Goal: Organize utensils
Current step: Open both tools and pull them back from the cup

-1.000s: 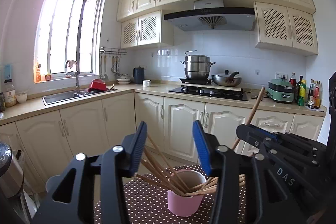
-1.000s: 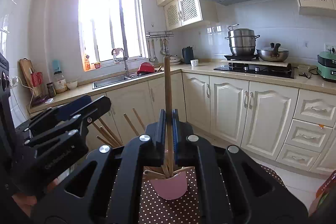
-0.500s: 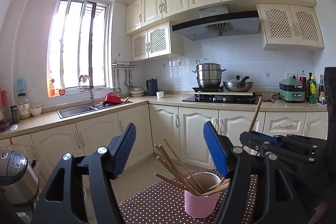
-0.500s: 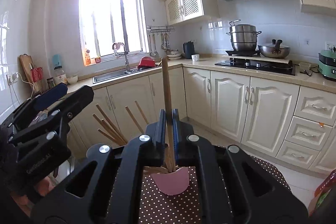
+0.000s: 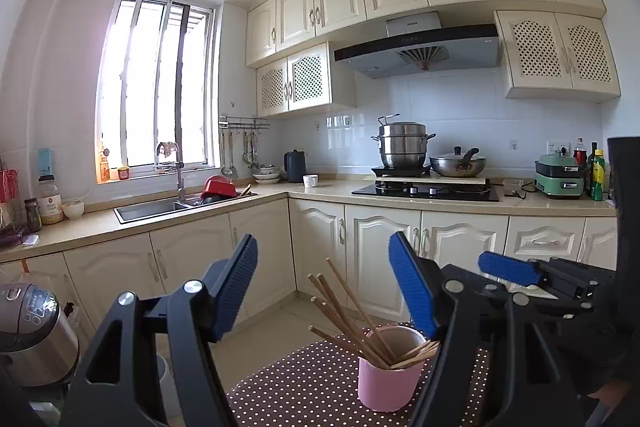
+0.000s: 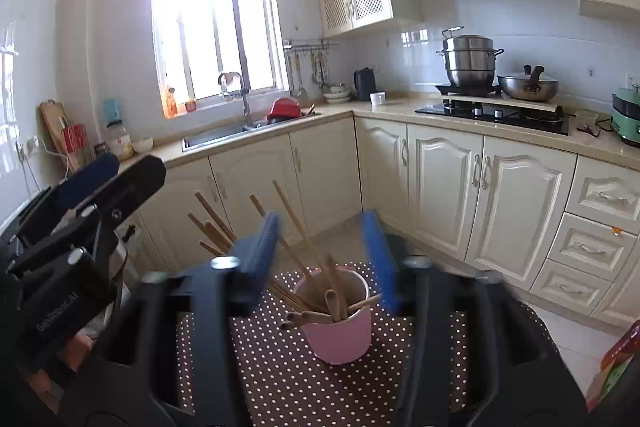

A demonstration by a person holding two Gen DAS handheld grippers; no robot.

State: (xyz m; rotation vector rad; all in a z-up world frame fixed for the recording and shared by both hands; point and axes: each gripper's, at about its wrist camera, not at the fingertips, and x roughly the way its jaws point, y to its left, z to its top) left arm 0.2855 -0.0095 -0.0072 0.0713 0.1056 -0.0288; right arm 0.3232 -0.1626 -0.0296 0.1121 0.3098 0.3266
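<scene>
Chopsticks (image 6: pixel 316 267): wooden, leaning in the pink cup (image 6: pixel 340 335); lower ends hidden inside.
Pink cup: on the dotted cloth (image 6: pixel 280 367); base cut off in the left view.
Right gripper (image 6: pixel 326 259): jaws just opened, blurred, nothing pressed between.
Left gripper (image 5: pixel 324 287): jaws apart, empty.

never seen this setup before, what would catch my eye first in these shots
First the pink cup bristling with wooden chopsticks, standing on a brown polka-dot cloth right in front of both cameras. The right gripper frames the cup with blue pads apart and empty; the left gripper is also open. Behind, a steel steamer pot sits on the stove.
</scene>
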